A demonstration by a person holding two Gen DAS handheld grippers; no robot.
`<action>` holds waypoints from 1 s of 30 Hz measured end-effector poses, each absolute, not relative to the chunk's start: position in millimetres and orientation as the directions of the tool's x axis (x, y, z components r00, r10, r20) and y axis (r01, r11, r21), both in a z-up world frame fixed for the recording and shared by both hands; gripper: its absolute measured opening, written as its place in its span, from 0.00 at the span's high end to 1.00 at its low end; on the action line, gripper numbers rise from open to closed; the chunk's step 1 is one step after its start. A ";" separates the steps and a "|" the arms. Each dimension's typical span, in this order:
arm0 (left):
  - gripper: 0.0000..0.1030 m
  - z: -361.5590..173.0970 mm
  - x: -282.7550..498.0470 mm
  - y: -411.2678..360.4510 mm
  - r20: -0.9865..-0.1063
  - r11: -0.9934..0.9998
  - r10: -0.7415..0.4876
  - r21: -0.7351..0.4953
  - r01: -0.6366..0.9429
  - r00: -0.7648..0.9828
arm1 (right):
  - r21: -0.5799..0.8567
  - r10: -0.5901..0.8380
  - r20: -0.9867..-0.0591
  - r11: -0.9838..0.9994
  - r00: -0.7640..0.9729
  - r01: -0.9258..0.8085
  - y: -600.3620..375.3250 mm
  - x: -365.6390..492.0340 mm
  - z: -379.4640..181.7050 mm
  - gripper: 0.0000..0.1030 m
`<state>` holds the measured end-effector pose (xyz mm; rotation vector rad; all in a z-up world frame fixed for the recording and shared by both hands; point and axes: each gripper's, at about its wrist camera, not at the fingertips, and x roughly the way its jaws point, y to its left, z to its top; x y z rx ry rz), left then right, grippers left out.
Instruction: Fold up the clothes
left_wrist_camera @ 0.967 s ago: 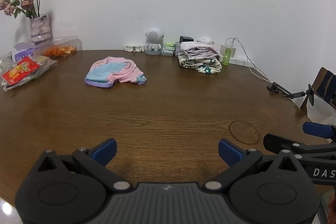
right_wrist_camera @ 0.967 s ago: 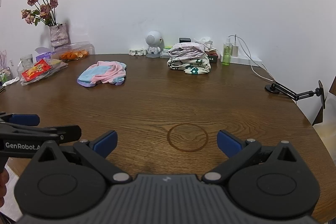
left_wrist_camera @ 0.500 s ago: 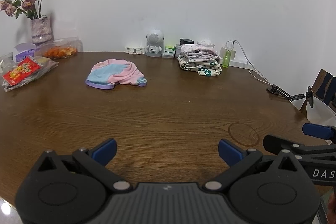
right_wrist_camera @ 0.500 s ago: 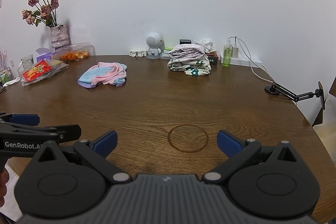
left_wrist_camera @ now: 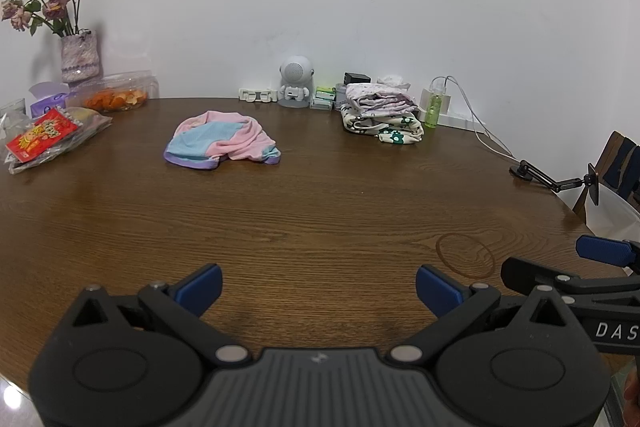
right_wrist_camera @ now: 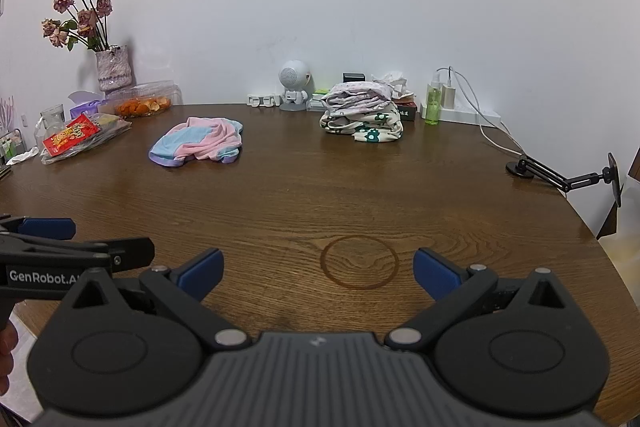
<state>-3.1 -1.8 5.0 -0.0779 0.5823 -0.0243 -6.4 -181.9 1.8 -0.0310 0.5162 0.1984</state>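
A crumpled pink, light-blue and purple garment (left_wrist_camera: 222, 141) (right_wrist_camera: 198, 143) lies on the round wooden table (left_wrist_camera: 312, 211) (right_wrist_camera: 360, 195), left of centre and far from both grippers. A stack of folded clothes (left_wrist_camera: 382, 117) (right_wrist_camera: 362, 117) sits at the back near the wall. My left gripper (left_wrist_camera: 318, 289) hovers open over the near table edge, nothing between its blue pads. My right gripper (right_wrist_camera: 316, 277) is also open and empty, above a ring stain (right_wrist_camera: 360, 262). Each gripper shows at the edge of the other's view.
Along the wall stand a vase of dried roses (left_wrist_camera: 78, 61), a tub of orange peel (left_wrist_camera: 116, 97), snack bags (left_wrist_camera: 44, 133), a small robot figure (left_wrist_camera: 295, 81), a green bottle (left_wrist_camera: 434, 109) and a charger cable. A black clamp arm (right_wrist_camera: 560, 177) sits at the right edge.
Both views have drifted slightly, so the far objects sit a little lower in frame. Both grippers stay open and the clothes have not moved.
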 end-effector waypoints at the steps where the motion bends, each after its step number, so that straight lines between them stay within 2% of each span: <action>1: 0.00 5.2 -2.4 -1.5 -0.549 0.997 -0.045 -0.081 0.001 0.835 | 0.021 0.182 -0.493 0.980 0.851 -0.197 -182.3 -5.9 1.5 0.00; 15: 0.00 -6.8 -4.3 -0.8 -0.511 0.998 -0.034 -0.068 -0.001 0.859 | 0.028 0.204 -0.484 0.976 0.851 -0.217 -184.1 -2.5 -12.6 0.00; 30: 0.00 -13.6 -3.9 0.2 -0.510 0.998 -0.045 -0.064 0.014 0.859 | 0.027 0.215 -0.476 0.973 0.853 -0.230 -184.6 -1.2 -15.4 0.00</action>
